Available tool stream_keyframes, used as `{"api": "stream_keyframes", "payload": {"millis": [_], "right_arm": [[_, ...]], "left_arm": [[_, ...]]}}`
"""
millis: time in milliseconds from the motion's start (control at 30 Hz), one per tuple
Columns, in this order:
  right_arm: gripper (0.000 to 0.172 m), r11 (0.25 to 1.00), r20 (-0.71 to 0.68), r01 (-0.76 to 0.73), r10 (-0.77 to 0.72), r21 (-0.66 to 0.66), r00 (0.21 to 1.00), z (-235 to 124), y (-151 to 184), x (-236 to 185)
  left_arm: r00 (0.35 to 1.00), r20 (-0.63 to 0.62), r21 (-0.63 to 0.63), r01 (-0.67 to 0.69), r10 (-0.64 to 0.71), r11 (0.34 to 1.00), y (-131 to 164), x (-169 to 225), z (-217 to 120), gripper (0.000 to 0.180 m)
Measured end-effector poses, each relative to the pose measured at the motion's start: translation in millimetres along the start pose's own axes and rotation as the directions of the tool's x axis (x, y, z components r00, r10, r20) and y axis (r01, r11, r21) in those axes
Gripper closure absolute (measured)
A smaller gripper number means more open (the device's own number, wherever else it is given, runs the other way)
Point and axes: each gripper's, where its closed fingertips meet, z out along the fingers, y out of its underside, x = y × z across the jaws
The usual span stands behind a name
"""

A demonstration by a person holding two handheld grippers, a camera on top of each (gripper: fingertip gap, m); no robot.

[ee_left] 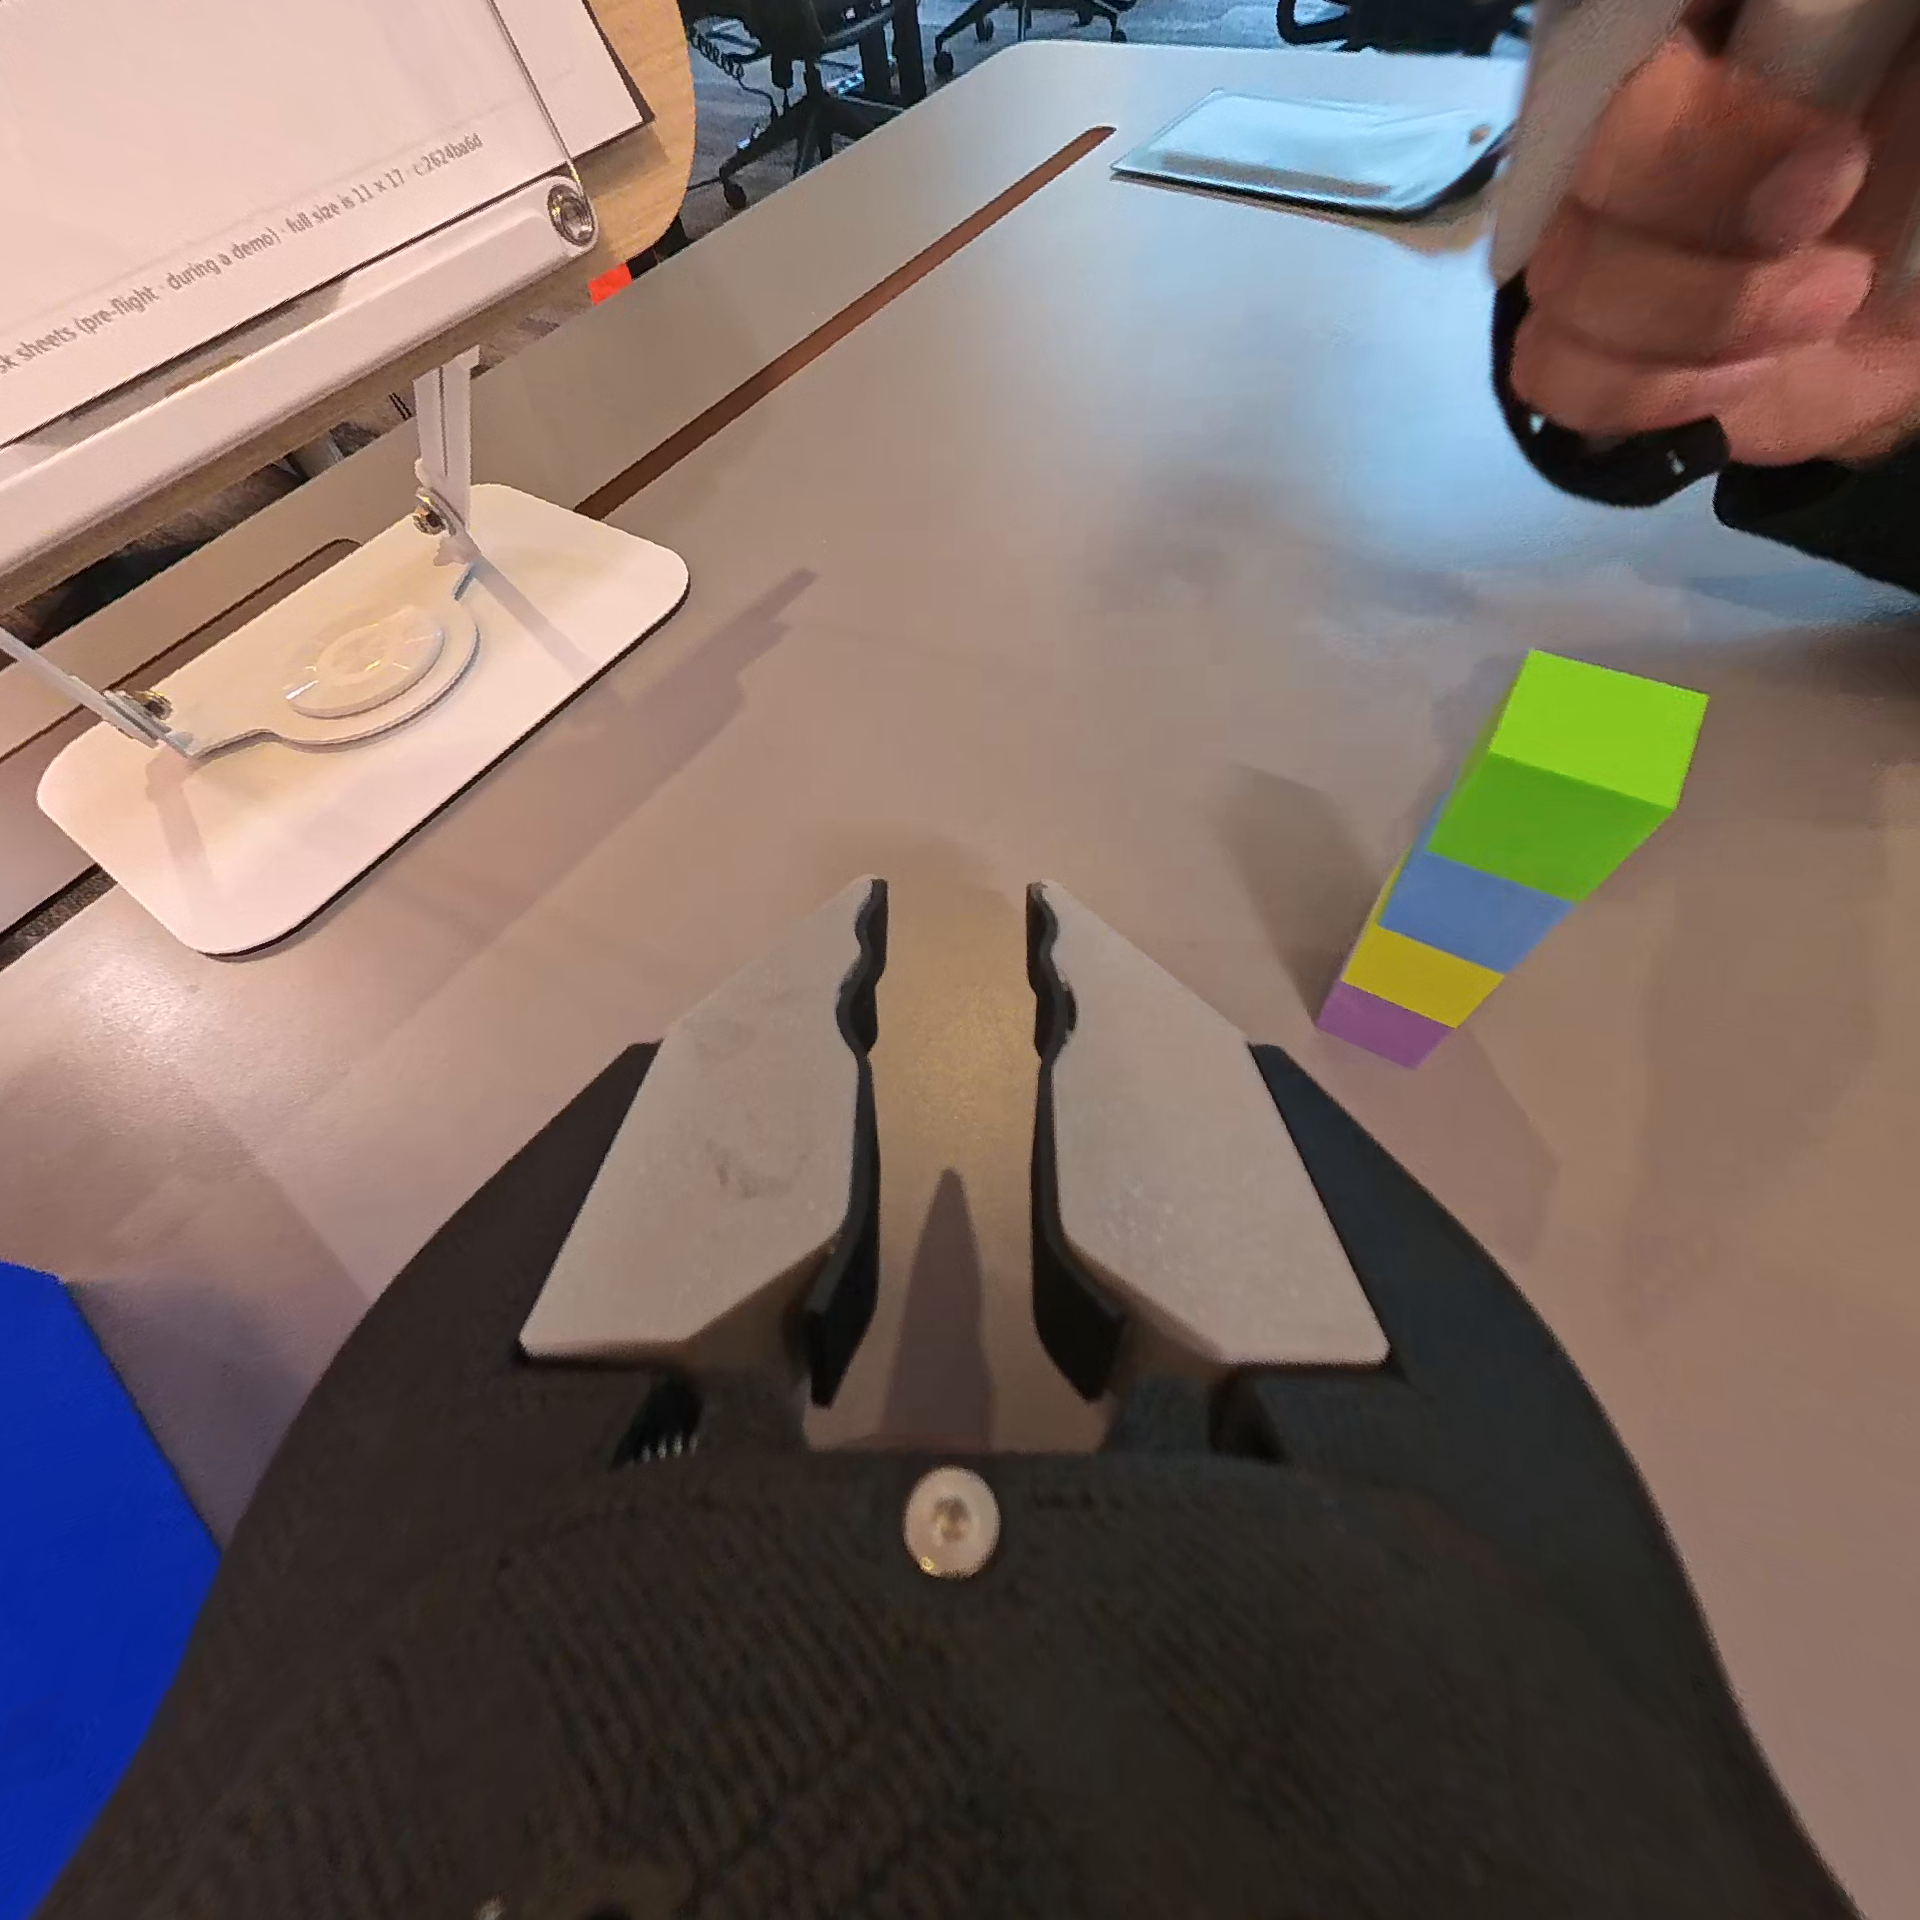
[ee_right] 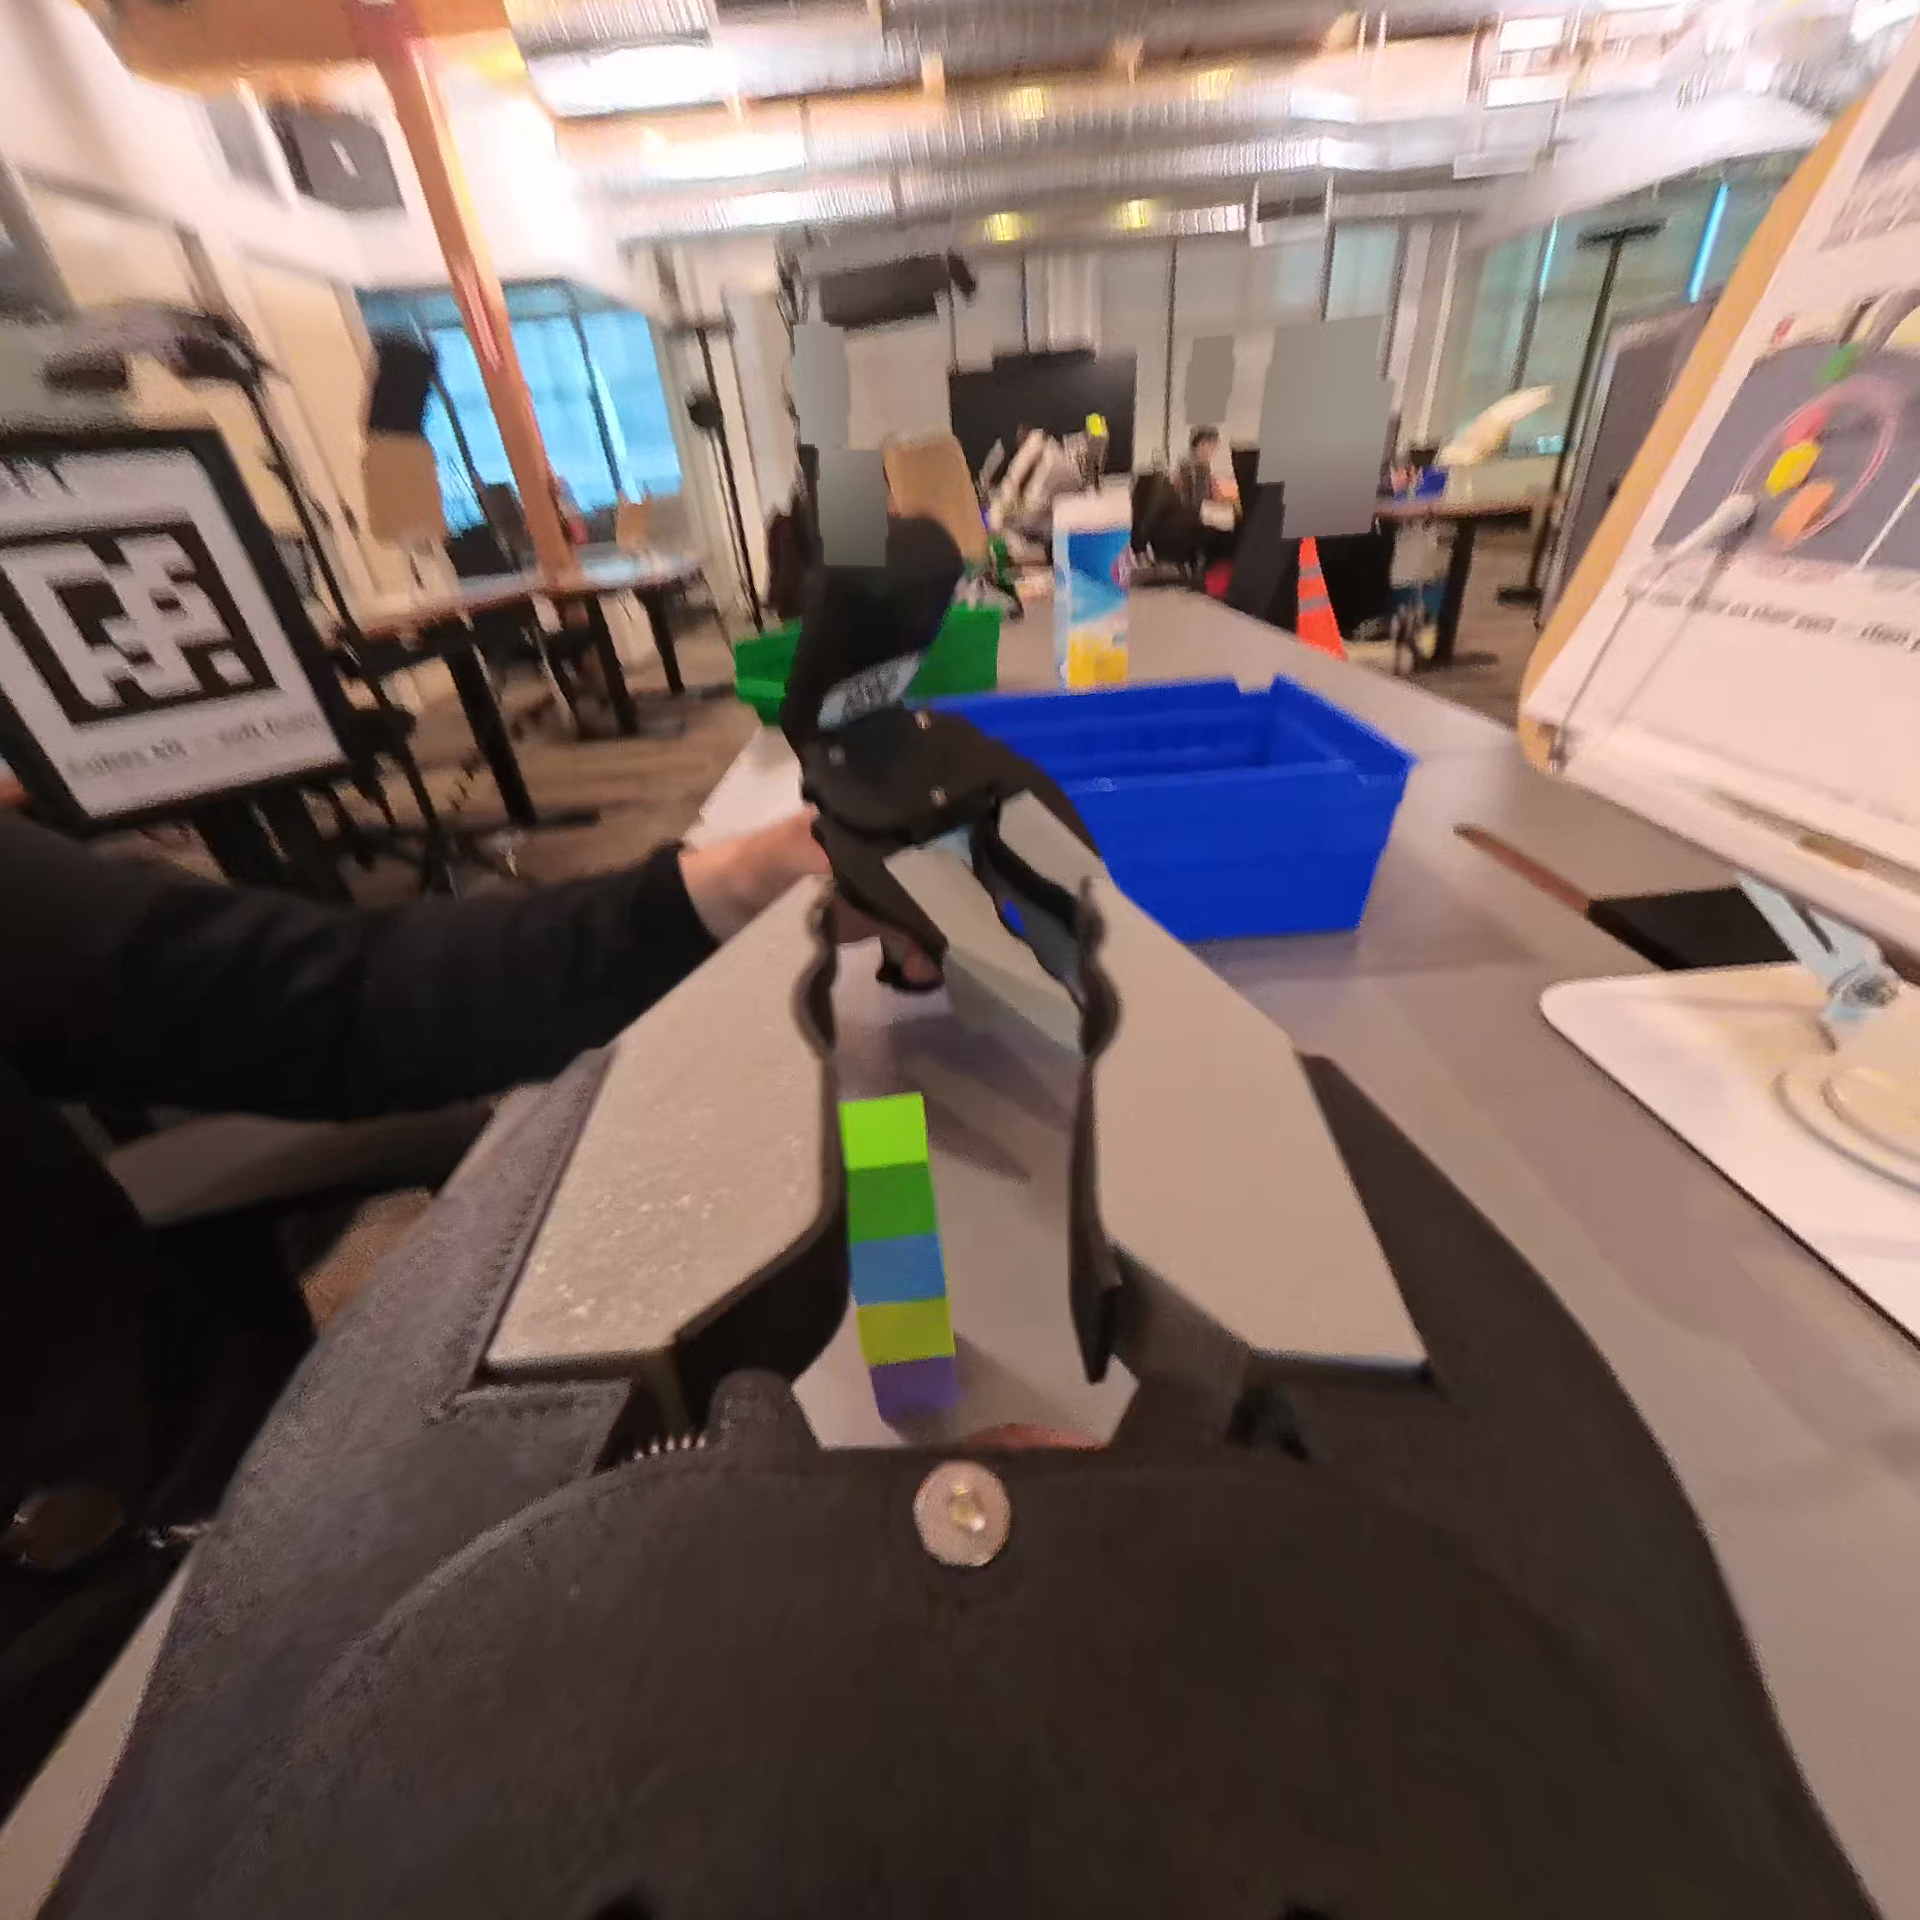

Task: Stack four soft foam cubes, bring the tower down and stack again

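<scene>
A four-cube foam tower (ee_left: 1496, 862) stood upright on the grey table (ee_left: 1039, 520), its long axis vertical and its top pointing straight up, with the purple cube (ee_left: 1382, 1023) at the base, the yellow cube (ee_left: 1423, 977) on it, the blue cube (ee_left: 1475, 914) above that and the green cube (ee_left: 1569, 790) on top. The cubes sat squarely one on another, edges closely aligned. The left gripper (ee_left: 956, 904) hovered just to the left of the tower, its jaws parted and bare, with only tabletop showing between the fingers, and no part of it touching the cubes. The right gripper (ee_right: 951, 935) was raised above and behind the tower, released, its jaws spread wide; from its own camera the tower (ee_right: 899, 1257) appeared low between the fingers, close to the left finger, with clear space on the other side. A hand (ee_left: 1704, 291) held that gripper, blurred, above the tower. A white document stand (ee_left: 364, 717) rested on the table well to the left of the tower, and a blue bin (ee_right: 1226, 800) sat beyond the tower in the right wrist view.
</scene>
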Motion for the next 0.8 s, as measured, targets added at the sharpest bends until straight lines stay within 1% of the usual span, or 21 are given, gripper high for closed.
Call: {"api": "stream_keyframes", "payload": {"millis": [33,67,100,133,167,200,267,333,367,433,500,533,633,700,733,800], "right_arm": [[0.145,0.999,0.031,-0.016,0.015,0.049,0.999,-7,-9,-3],[0.164,0.996,0.081,-0.032,0.025,0.085,0.996,-13,-16,-8],[0.172,0.993,0.147,-0.046,0.031,0.105,0.989,-20,-20,-16],[0.172,0.992,0.227,-0.067,0.042,0.104,0.973,-24,-22,-26],[0.172,0.994,0.321,-0.084,0.057,0.071,0.945,-28,-19,-40],[0.172,0.997,0.383,-0.079,0.067,0.017,0.921,-29,-12,-51],[0.172,0.992,0.427,-0.011,0.063,-0.123,0.902,-26,15,-65],[0.172,0.954,0.486,0.04,0.116,-0.297,0.866,-25,50,-82],[0.172,0.922,0.497,0.071,0.14,-0.381,0.856,-24,69,-88],[0.172,0.846,0.475,0.151,0.131,-0.511,0.87,-19,105,-91],[0.172,0.767,0.471,0.229,0.107,-0.6,0.876,-15,134,-94],[0.172,0.739,0.476,0.266,0.083,-0.618,0.875,-12,143,-96],[0.172,0.702,0.497,0.32,0.056,-0.636,0.866,-3,159,-103],[0.172,0.673,0.462,0.325,0.027,-0.664,0.887,1,165,-95],[0.172,0.666,0.419,0.314,-0.002,-0.676,0.908,5,167,-86],[0.172,0.657,0.267,0.267,-0.102,-0.705,0.958,14,167,-51]], "left_arm": [[1.0,0.001,0.0,0.0,0.0,1.0,0,0,0,0.156],[1.0,0.002,0.0,0.0,0.0,1.0,0,0,0,0.156],[1.0,0.003,0.0,0.0,0.0,1.0,0,0,0,0.156],[1.0,0.004,-0.001,0.001,-0.001,1.0,0,-1,0,0.156],[1.0,0.003,-0.002,0.001,-0.001,1.0,0,0,0,0.156],[1.0,0.002,-0.002,0.001,-0.001,1.0,0,0,0,0.156],[1.0,0.002,-0.006,-0.001,0.001,1.0,1,0,1,0.156],[1.0,0.003,-0.008,-0.003,0.003,1.0,1,0,1,0.156],[1.0,0.003,-0.008,-0.003,0.003,1.0,1,0,1,0.156],[1.0,0.003,-0.008,-0.001,0.001,1.0,2,0,1,0.156],[1.0,0.003,-0.007,0.0,0.0,1.0,1,0,1,0.156],[1.0,0.003,-0.007,0.0,0.0,1.0,1,0,1,0.156],[1.0,0.003,-0.008,-0.001,0.001,1.0,1,0,1,0.156],[1.0,0.003,-0.008,-0.002,0.002,1.0,1,0,1,0.156],[1.0,0.003,-0.008,-0.003,0.003,1.0,1,0,1,0.156],[1.0,0.002,-0.008,-0.002,0.002,1.0,1,0,1,0.156]]}}
